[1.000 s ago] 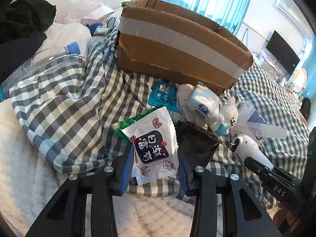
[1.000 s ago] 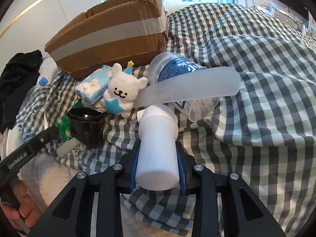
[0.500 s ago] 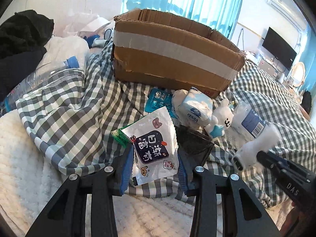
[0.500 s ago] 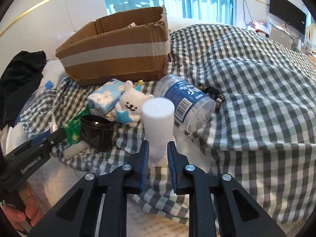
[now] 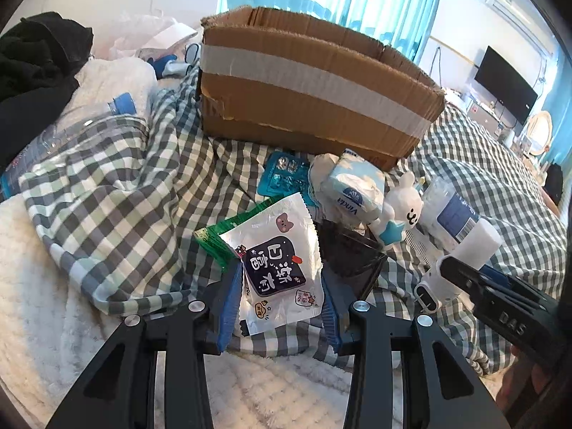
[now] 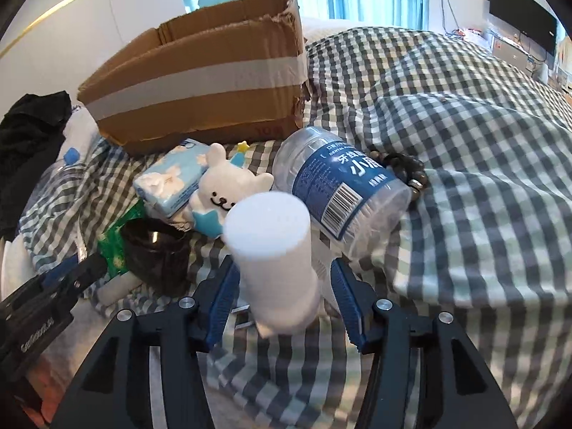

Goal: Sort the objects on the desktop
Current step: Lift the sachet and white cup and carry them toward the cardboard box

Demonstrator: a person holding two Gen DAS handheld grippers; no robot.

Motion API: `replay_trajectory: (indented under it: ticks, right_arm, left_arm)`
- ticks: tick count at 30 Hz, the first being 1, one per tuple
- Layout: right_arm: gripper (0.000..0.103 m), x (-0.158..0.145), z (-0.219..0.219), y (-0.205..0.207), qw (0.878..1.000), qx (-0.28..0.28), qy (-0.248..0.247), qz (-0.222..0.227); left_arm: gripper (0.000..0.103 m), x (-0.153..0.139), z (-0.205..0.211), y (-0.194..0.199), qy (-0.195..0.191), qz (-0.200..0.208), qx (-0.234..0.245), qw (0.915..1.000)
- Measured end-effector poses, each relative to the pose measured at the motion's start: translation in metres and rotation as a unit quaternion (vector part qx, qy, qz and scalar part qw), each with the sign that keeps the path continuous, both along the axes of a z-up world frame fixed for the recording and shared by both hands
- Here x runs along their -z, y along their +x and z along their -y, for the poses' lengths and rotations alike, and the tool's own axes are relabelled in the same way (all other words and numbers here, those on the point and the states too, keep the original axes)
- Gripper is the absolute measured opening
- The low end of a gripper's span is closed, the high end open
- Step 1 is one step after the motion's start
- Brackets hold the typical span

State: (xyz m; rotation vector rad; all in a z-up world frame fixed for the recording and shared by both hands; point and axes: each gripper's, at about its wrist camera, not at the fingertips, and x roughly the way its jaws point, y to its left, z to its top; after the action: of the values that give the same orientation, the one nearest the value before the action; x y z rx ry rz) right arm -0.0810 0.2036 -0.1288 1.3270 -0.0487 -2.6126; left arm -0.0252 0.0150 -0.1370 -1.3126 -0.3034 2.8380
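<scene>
1. The cardboard box (image 5: pixel 314 85) sits open on the bed's checked quilt (image 6: pixel 464 136), a pale tape band across its side; everything else lies in front of it.
2. The left gripper (image 5: pixel 279 296) is clenched on a white snack sachet (image 5: pixel 279 254) with a dark label, its blue pads pressing both edges. A green packet (image 5: pixel 214 239) lies just beneath the sachet.
3. The right gripper (image 6: pixel 286 286) has its jaws opening. A white cylinder (image 6: pixel 275 250) stands between them with gaps on both sides, so the pads no longer press it; it looks slightly blurred.
4. Directly before the box lie a blue blister pack (image 5: pixel 282 178) and a tissue pack (image 6: pixel 171 182), the tissue pack touching a white bear figurine (image 6: pixel 225 193).
5. A black cup (image 6: pixel 157 254) lies tipped on its side nearer than the bear, beside the green packet.
6. A clear jar with a blue label (image 6: pixel 343 193) lies on its side off the box's right corner, with a bead bracelet (image 6: pixel 404 168) just behind it.
7. A water bottle (image 5: pixel 71 132) lies left of the box, partly under the quilt.
</scene>
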Motion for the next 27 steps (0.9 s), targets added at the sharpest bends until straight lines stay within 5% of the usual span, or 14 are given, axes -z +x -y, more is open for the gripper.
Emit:
replay_trajectory:
  ticks: [2, 12, 27]
  right_arm:
    - [0.041, 0.005, 0.001, -0.007, 1.0, -0.003, -0.005, 0.007]
    - [0.04, -0.02, 0.009, 0.012, 0.999, -0.013, -0.024, -0.028]
    - [0.04, -0.114, 0.027, 0.064, 0.992, -0.028, -0.047, -0.111]
  left_arm:
    - [0.041, 0.004, -0.001, -0.003, 0.002, 0.005, 0.002, 1.0]
    - [0.041, 0.004, -0.002, -0.005, 0.002, -0.003, 0.004, 1.0]
    - [0.041, -0.071, 0.012, 0.027, -0.001, -0.088, -0.008, 0.9961]
